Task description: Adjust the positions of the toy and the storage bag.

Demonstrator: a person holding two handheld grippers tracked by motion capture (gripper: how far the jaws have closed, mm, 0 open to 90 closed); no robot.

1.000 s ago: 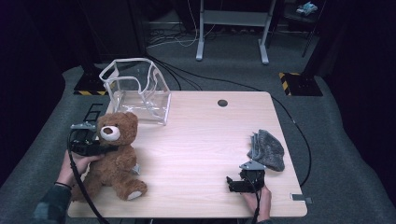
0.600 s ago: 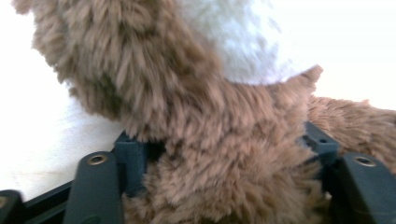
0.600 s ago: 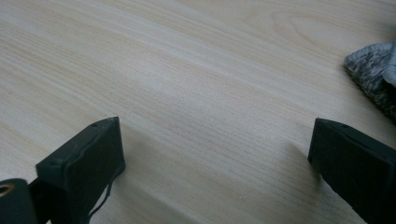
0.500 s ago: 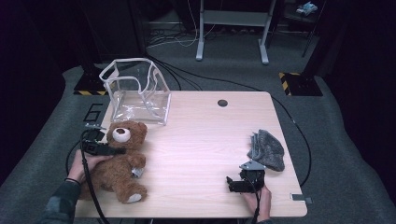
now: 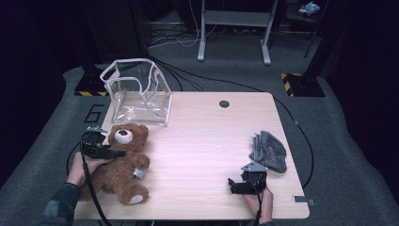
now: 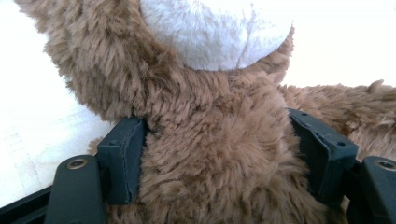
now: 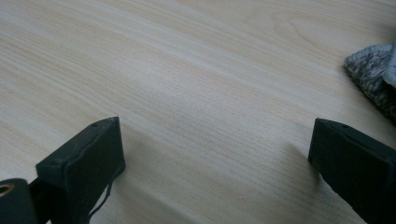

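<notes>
The teddy bear (image 5: pixel 120 165) lies on its back at the near left corner of the table (image 5: pixel 202 141), head toward the clear plastic bag (image 5: pixel 137 92), which stands open just beyond it. Its body is plush pile over soft stuffing: judged light, easily squashed, not fragile, and not slippery, though the fur will give under the pads before they bite.

The left gripper (image 5: pixel 107 151) reaches in from the table's left edge across the bear's neck. In the left gripper view the neck and shoulder (image 6: pixel 219 154) bulge between the two pads (image 6: pixel 123 156), which rest against the fur on both sides. The jaws have just been opening and have since held about level; the fur sits between them uncompressed, so the hold reads as loose contact rather than a firm clamp.

Recommended hold: the neck, or the torso just below it, where the narrow section lets the pads close deep. Limbs would stretch and swing.

The right gripper (image 5: pixel 237 186) rests at the near right, jaws wide apart over bare wood, close beside a grey cloth (image 5: pixel 269 150).
</notes>
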